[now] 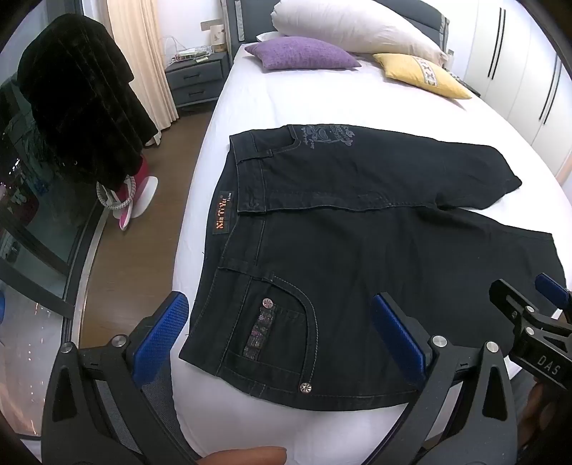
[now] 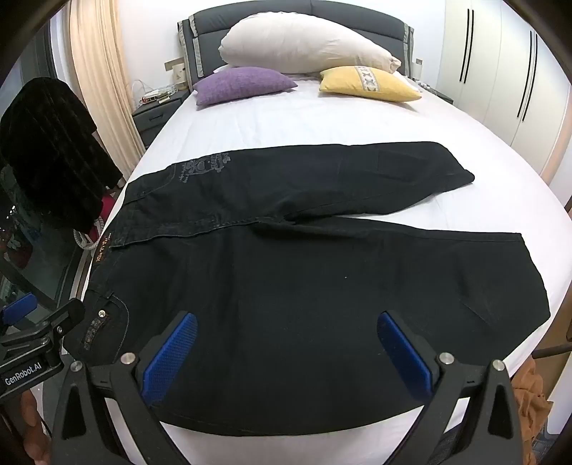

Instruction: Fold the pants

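Both claws spread wide, gripping nothing — left claw (image 1: 280,332) over the pocket corner, right claw (image 2: 286,352) over the near leg. Dark pants (image 2: 304,272) lie flat across the white bed (image 2: 286,121), waistband at the left edge, legs running right. Left view alone shows the orange waist label (image 1: 222,215) and pocket rivets (image 1: 268,303); right view alone shows both leg hems — plus the left claw's body at its left edge.

white bed (image 2: 286,118), grey headboard (image 2: 250,14)
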{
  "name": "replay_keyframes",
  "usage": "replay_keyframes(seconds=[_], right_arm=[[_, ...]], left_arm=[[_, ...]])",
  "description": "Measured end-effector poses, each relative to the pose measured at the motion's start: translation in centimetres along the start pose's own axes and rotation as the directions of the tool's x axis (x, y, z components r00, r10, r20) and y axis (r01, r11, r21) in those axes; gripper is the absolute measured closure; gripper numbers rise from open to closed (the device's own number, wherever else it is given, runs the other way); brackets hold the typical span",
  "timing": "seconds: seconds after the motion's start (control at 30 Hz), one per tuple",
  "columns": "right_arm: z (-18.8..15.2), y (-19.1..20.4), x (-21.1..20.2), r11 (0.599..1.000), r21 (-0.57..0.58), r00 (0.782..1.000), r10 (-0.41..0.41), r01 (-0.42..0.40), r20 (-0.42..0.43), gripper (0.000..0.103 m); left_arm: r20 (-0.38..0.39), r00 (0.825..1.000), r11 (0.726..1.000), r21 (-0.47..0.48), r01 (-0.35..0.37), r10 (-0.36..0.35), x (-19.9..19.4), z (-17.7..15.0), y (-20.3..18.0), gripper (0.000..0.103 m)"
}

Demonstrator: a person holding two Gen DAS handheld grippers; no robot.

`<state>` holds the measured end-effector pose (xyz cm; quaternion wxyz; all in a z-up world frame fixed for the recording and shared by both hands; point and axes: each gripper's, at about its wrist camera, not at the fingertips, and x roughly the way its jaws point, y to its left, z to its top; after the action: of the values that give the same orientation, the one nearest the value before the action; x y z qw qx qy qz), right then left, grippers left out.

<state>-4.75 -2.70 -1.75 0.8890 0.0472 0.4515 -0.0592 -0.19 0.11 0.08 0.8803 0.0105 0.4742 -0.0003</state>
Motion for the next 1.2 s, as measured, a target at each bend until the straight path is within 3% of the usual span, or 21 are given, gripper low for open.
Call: replay_keyframes(seconds=[1.2], right_arm=[[-0.02, -0.27, -0.27, 1.0, 0.002, 1.0, 0.0, 0.0, -0.005, 0.0]], left_arm=[[-0.006, 1.0, 1.0, 0.003, -0.004, 0.004, 0.32, -0.13, -0.25, 0.0]])
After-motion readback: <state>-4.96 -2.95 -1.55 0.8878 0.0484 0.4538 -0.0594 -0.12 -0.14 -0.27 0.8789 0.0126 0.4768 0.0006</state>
